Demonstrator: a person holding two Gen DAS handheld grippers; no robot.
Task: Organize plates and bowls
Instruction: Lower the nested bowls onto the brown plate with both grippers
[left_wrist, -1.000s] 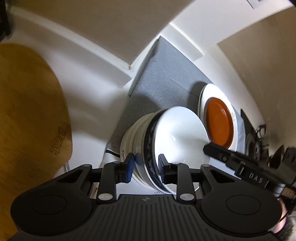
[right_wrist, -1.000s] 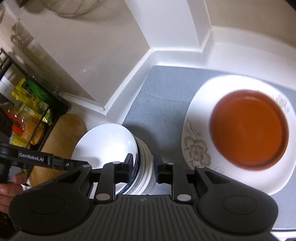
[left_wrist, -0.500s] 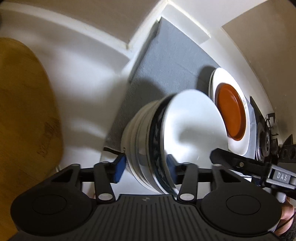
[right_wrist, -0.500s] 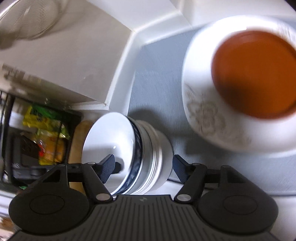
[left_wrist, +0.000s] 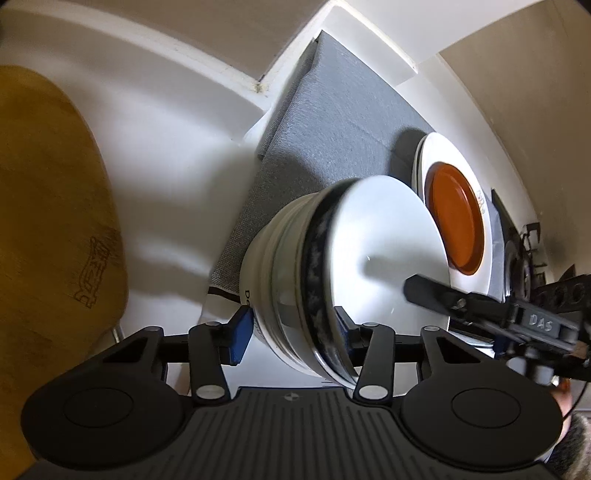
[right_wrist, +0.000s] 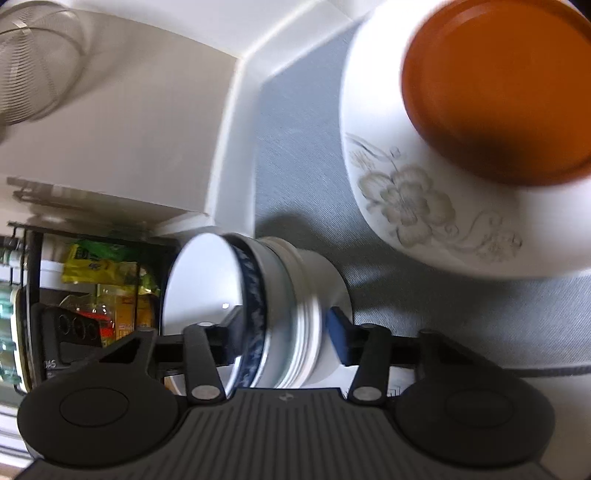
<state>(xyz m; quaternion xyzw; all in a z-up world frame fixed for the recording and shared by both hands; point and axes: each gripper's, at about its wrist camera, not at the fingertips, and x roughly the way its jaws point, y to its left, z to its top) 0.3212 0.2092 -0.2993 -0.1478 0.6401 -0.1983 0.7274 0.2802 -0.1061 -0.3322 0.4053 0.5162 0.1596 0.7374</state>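
A stack of white bowls (left_wrist: 295, 280), the top one with a blue patterned rim, is held between both grippers above a grey mat (left_wrist: 332, 122). My left gripper (left_wrist: 291, 334) is shut on the stack from one side. My right gripper (right_wrist: 284, 336) is shut on the same bowl stack (right_wrist: 280, 291) from the other side; one of its fingers (left_wrist: 436, 291) reaches into the top bowl. An orange plate (right_wrist: 498, 85) lies on a white flowered plate (right_wrist: 424, 206) on the mat.
A wooden cutting board (left_wrist: 48, 221) lies to the left on the white counter. A white wall corner (left_wrist: 258, 85) borders the mat. A black rack with food packets (right_wrist: 103, 269) and a wire strainer (right_wrist: 33, 62) stand at the left of the right wrist view.
Both grippers opened wider from gripping the rim and closed around the whole stack. The stack has risen and tilted, and the right wrist view has swung toward the plates.
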